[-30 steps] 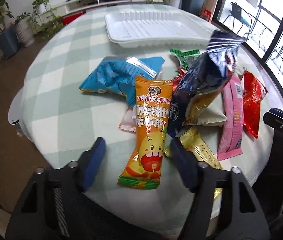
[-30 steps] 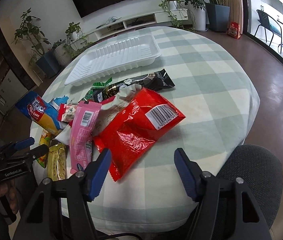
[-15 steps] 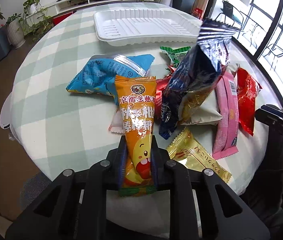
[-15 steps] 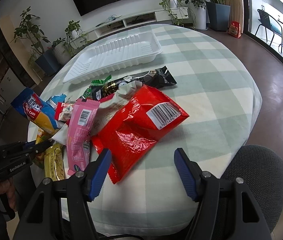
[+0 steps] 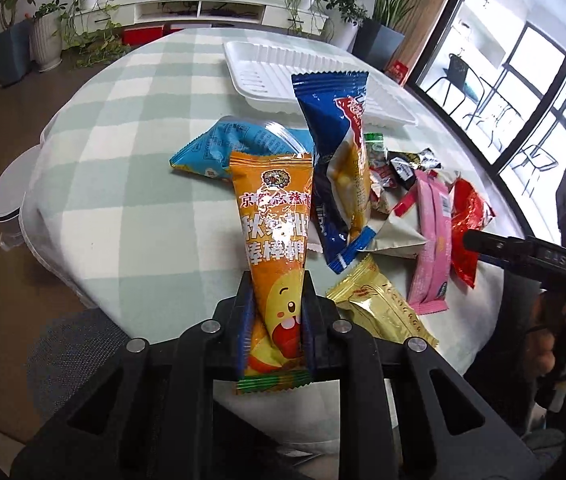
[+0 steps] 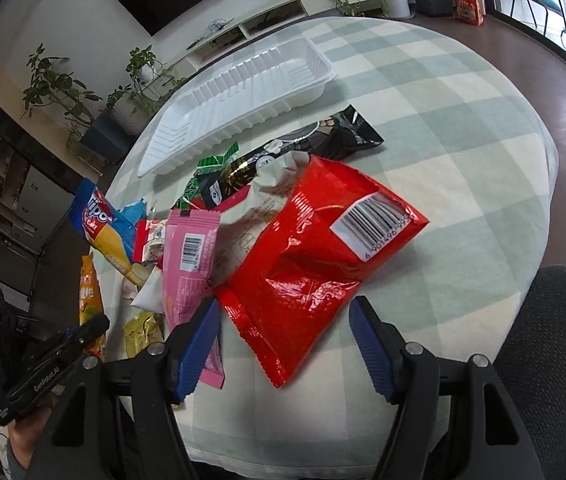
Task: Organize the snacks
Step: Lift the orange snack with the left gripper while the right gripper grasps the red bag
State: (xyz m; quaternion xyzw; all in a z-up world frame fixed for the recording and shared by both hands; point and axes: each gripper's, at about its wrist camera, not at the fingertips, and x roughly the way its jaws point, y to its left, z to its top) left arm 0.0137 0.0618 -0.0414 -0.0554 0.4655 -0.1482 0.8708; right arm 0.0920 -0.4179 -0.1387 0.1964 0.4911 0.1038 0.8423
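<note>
Left wrist view: left claw [image 5: 275, 320] pinches the orange snack packet [image 5: 275, 216] low, lifted off the tabletop [image 5: 123, 184]. It could slip or brush the leaning blue packet [image 5: 335, 168] blocking the white tray [image 5: 267, 68].

Right wrist view: right claw [image 6: 285, 344] gapes wide over the red bag [image 6: 315, 256].

A checked-cloth round table [image 6: 463, 128] bears a white tray [image 6: 243, 96] and snack packets [image 6: 315, 248].
</note>
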